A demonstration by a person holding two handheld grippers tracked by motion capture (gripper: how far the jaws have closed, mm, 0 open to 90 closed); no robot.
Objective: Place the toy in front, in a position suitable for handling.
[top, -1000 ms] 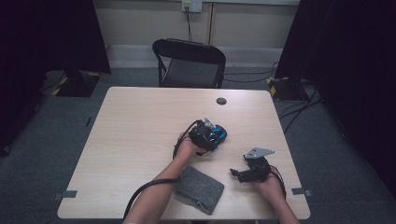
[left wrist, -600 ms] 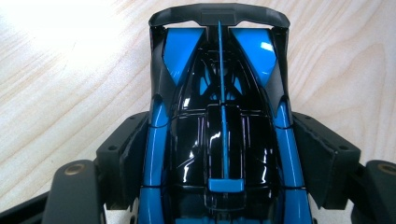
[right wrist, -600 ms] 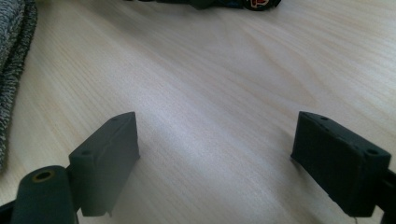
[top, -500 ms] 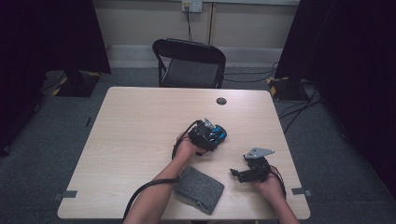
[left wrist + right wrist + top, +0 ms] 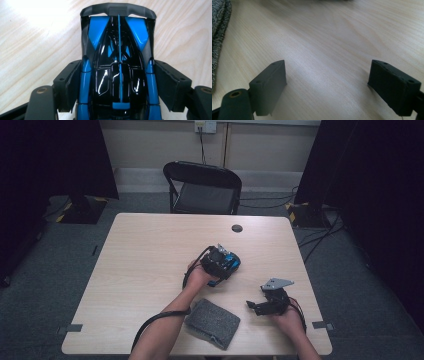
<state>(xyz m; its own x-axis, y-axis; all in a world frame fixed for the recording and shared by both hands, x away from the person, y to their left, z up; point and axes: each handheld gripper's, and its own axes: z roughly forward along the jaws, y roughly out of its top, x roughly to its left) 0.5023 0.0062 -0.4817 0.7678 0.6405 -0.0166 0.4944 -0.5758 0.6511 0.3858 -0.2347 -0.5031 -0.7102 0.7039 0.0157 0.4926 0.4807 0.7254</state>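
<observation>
While the left gripper (image 5: 120, 86) clasps the toy car (image 5: 119, 62), the right gripper (image 5: 328, 87) gapes beside the grey cloth (image 5: 212, 322).

A pale wood-grain surface (image 5: 150, 270) is seen from above, set on a grey carpeted floor (image 5: 65, 245). A black folding chair (image 5: 202, 187) is placed at the far edge. A cream wall (image 5: 150, 145) runs along the far side, with a white power outlet (image 5: 205, 125) and a cable hanging down from it. Black curtains (image 5: 55, 155) are hung at far left and far right. Yellow-and-black tape (image 5: 292, 212) is stuck to the floor near a stand base on the right, where cables (image 5: 320, 237) are trailed.
</observation>
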